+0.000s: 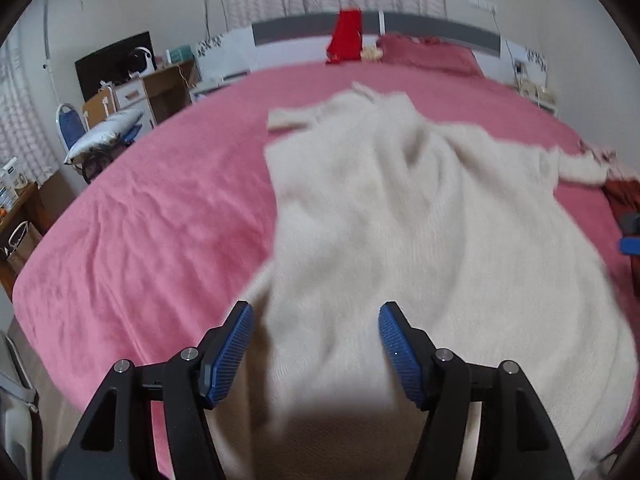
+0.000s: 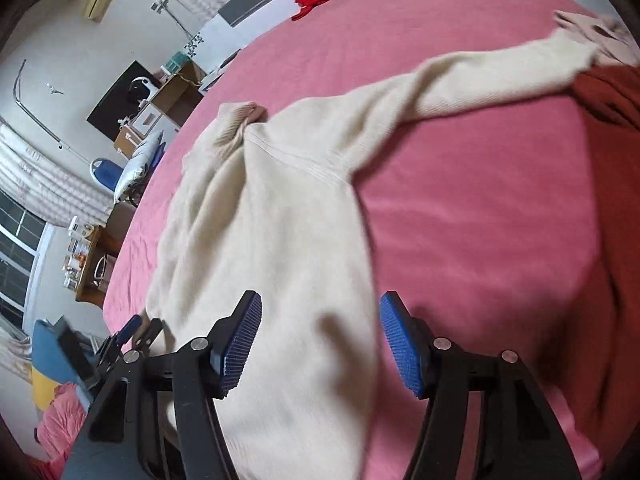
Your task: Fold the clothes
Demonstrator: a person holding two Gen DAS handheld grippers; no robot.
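A cream knitted sweater [image 1: 420, 216] lies spread on the pink bed [image 1: 152, 220], its collar toward the headboard and one sleeve stretched out to the right. My left gripper [image 1: 316, 348] is open above the sweater's near left hem, blue pads wide apart, nothing between them. In the right wrist view the same sweater [image 2: 280, 216] runs from the collar down to the near edge, its sleeve [image 2: 480, 76] reaching right toward a rust-red garment [image 2: 608, 92]. My right gripper [image 2: 320, 340] is open over the sweater's lower right side. The left gripper [image 2: 132, 332] shows at the bed's left edge.
A red garment [image 1: 346, 36] and a pink pillow [image 1: 424, 52] sit by the headboard. A rust-red garment [image 1: 620, 196] lies at the bed's right edge. Left of the bed stand a blue chair [image 1: 72, 124], boxes and a wooden table [image 1: 20, 208].
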